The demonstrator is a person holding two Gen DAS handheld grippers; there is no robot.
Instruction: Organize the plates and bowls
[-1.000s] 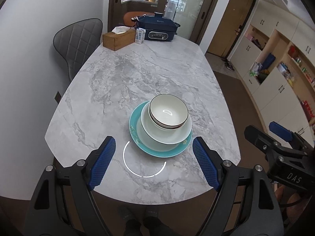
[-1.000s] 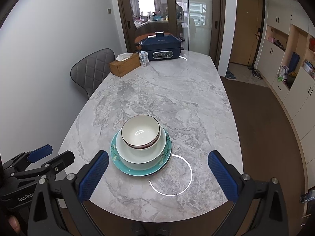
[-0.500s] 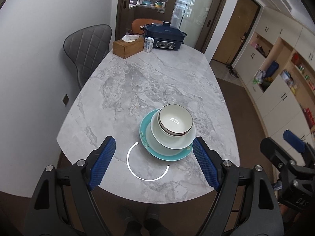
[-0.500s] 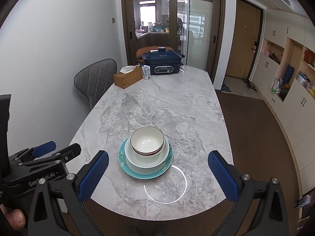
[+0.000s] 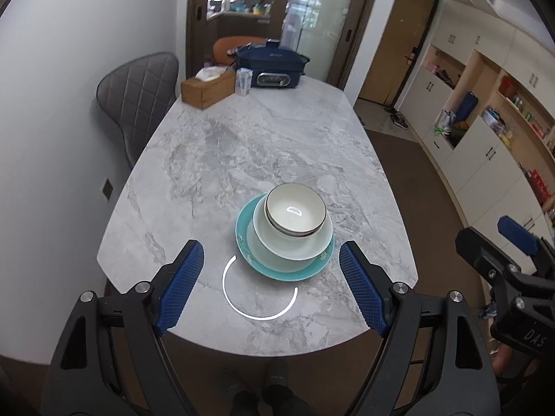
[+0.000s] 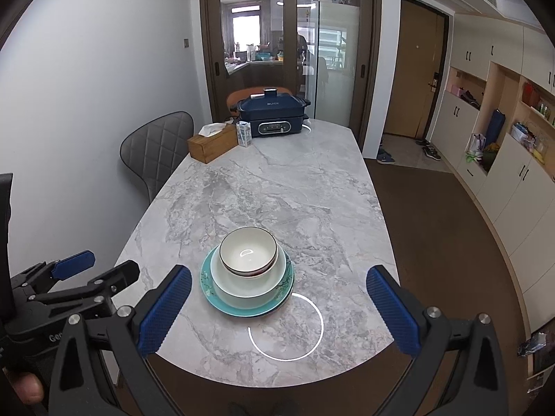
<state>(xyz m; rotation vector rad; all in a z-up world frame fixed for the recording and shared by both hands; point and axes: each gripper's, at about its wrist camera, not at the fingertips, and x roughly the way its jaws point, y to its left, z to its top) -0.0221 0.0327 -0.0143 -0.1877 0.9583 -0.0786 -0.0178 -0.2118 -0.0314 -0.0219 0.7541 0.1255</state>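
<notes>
Left claw: seen at the bottom of the left wrist view, spread wide with nothing between the blue pads; it is held above the near edge of the desk, apart from the stack. It also shows at the lower left of the right wrist view.
Right claw: seen at the bottom of the right wrist view, spread wide and empty, held above the near end of the desk. Part of it shows at the right edge of the left wrist view.
Teal plate: lies flat on the desk near its near end, in the lower middle of the frame.
Pale bowl: is nested on the teal plate.
Dark-rimmed bowl: sits upright inside the pale bowl, at the top of the stack.
Desk: grey marble top, filling the middle of both views.
Far end of the desk: a wooden tissue box, a small carton and a dark blue cooker are seen in the upper middle.
Grey chair: stands at the left of the desk.
</notes>
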